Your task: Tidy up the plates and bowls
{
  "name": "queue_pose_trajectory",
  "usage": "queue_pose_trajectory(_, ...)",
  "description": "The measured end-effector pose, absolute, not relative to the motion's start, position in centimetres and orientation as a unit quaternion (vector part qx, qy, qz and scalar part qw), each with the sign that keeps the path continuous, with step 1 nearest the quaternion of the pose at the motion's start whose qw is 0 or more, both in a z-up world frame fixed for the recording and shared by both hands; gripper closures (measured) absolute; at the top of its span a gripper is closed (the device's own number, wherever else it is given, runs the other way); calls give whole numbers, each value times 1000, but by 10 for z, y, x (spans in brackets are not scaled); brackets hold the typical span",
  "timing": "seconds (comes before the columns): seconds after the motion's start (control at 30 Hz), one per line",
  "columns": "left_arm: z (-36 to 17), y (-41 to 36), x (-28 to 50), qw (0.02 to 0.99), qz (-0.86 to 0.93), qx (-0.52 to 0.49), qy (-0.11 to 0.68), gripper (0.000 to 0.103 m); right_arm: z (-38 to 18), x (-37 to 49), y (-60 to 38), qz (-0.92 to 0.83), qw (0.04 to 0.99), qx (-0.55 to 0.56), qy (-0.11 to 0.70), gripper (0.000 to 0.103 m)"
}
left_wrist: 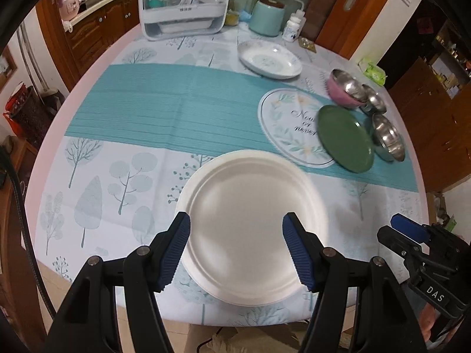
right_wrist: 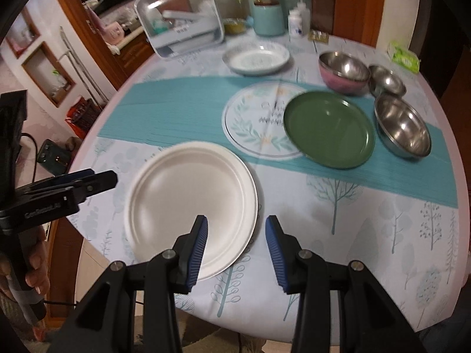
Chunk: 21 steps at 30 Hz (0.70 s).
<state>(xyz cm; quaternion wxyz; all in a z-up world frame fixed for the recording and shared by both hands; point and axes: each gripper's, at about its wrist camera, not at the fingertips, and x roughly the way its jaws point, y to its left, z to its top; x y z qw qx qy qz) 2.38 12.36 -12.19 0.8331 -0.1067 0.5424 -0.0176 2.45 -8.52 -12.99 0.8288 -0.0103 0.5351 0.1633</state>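
Note:
A white paper plate [left_wrist: 250, 223] [right_wrist: 191, 203] lies flat near the table's front edge. My left gripper [left_wrist: 237, 226] hovers over it, open, with nothing between its pads. My right gripper [right_wrist: 236, 223] is open over the plate's right rim and holds nothing. Farther right lie a green plate [left_wrist: 344, 138] [right_wrist: 328, 129], a pink bowl with a steel lining [left_wrist: 344, 88] [right_wrist: 343, 72], a large steel bowl [left_wrist: 387, 138] [right_wrist: 403, 126] and a small steel bowl [left_wrist: 374, 98] [right_wrist: 387, 81]. A patterned china plate [left_wrist: 269, 58] [right_wrist: 256, 57] sits at the back.
A clear-lidded dish rack [left_wrist: 182, 3] [right_wrist: 179, 20], a teal canister [left_wrist: 268, 17] [right_wrist: 266, 19] and a white bottle [left_wrist: 291, 29] stand along the far edge. A green tissue pack [left_wrist: 372, 70] [right_wrist: 404, 57] lies far right. The round table [left_wrist: 132, 111] drops off just below the grippers.

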Motion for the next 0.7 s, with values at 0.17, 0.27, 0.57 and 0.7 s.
queue_pose_trajectory(0.17,-90,117,19,846,-17,-115,521,38,-106,17,-101,173,844,-6,508,62)
queue_pose_trajectory(0.27,-66,112,19,856,-8,-100,507,32,-94,15,-111,176,851,-2,495,62)
queue_pose_trajectory(0.57,7,111,22,892,13,-54,448,21,-51,29,-135,176,874,-4,454,60)
queue_pose_trajectory(0.7,22,113,34,899,16,-32,437,21,-33,44,-142,170,883,3,438,53)
